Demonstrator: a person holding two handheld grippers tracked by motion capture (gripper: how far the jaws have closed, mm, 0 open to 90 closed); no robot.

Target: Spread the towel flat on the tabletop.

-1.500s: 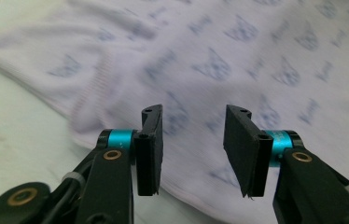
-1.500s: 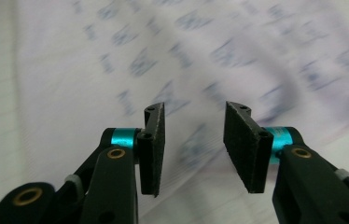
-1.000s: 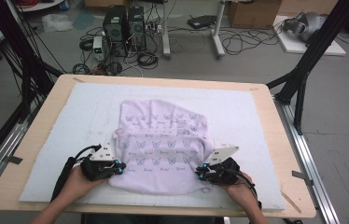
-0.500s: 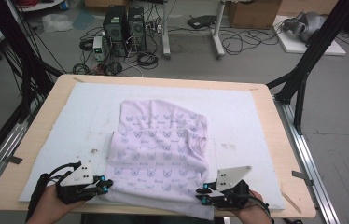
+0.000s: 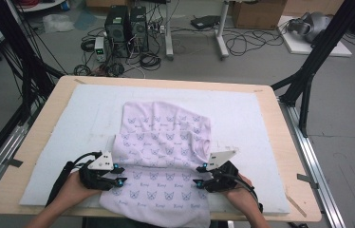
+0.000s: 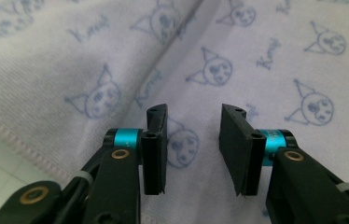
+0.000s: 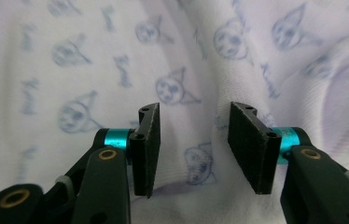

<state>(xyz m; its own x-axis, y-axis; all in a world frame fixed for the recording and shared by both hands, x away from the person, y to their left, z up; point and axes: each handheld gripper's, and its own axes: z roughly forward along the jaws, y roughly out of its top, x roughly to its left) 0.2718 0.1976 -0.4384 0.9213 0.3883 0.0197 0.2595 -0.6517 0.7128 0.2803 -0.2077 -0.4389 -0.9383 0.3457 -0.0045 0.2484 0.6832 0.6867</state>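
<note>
From the high view, a pale lilac garment (image 5: 163, 156) printed with small blue cat faces and script words lies on the white mat (image 5: 71, 123) that covers the wooden table (image 5: 280, 142). Its far part is folded over into a rounded panel, and its near edge hangs over the table's front. The left hand-held gripper (image 5: 117, 176) sits at the cloth's left edge and the right hand-held gripper (image 5: 199, 176) at its right edge, each in a hand coming up from the bottom.

In the left gripper view, the left hand-held gripper (image 6: 193, 140) stands with its jaws spread, having just been opening; nothing is pinched between them, and the garment (image 6: 238, 56) lies flat beyond. The knit is fine-ribbed, a fold runs diagonally across it, and a stitched hem shows at lower left beside the mat.

In the right gripper view, the right hand-held gripper (image 7: 193, 144) likewise has its jaws parted and has just been opening, with no cloth gripped. The garment (image 7: 116, 56) behind is softly rumpled, with a raised crease running up between the jaws.
</note>
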